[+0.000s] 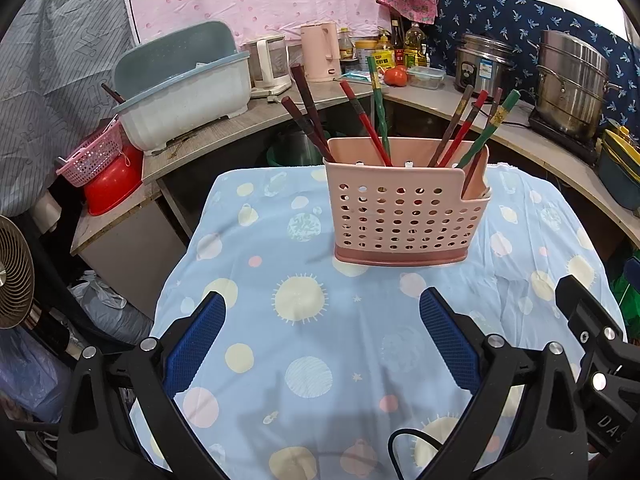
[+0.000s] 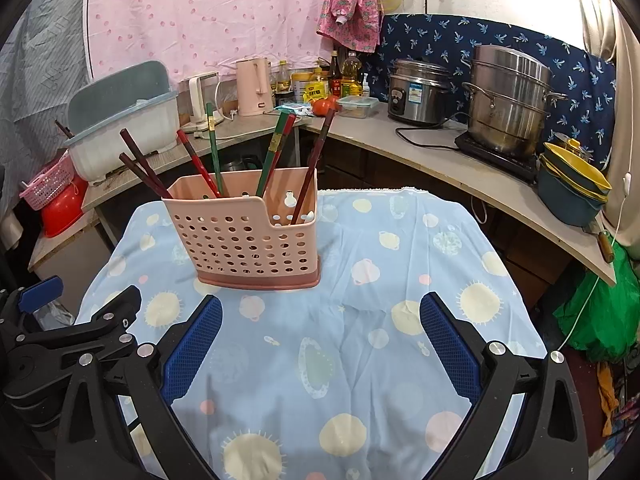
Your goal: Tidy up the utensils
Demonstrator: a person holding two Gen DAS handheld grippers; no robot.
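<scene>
A pink perforated utensil holder [image 1: 404,216] [image 2: 244,236] stands upright on the blue patterned tablecloth [image 1: 312,340] [image 2: 360,360]. Several chopsticks [image 1: 372,120] [image 2: 276,148], dark brown, red and green, lean out of its top. My left gripper [image 1: 322,320] hovers open in front of the holder, nothing between its blue pads. My right gripper [image 2: 320,320] is open too, near the cloth's front and right of the holder, holding nothing. In the left wrist view part of the right gripper's black frame [image 1: 592,340] shows at the right edge.
A curved counter [image 1: 460,104] [image 2: 440,152] wraps behind the table with a dish drainer tub [image 1: 180,88], kettles, bottles, a rice cooker [image 2: 418,92], a steel steamer pot [image 2: 508,100] and stacked bowls [image 2: 572,184]. A fan [image 1: 12,272] stands far left.
</scene>
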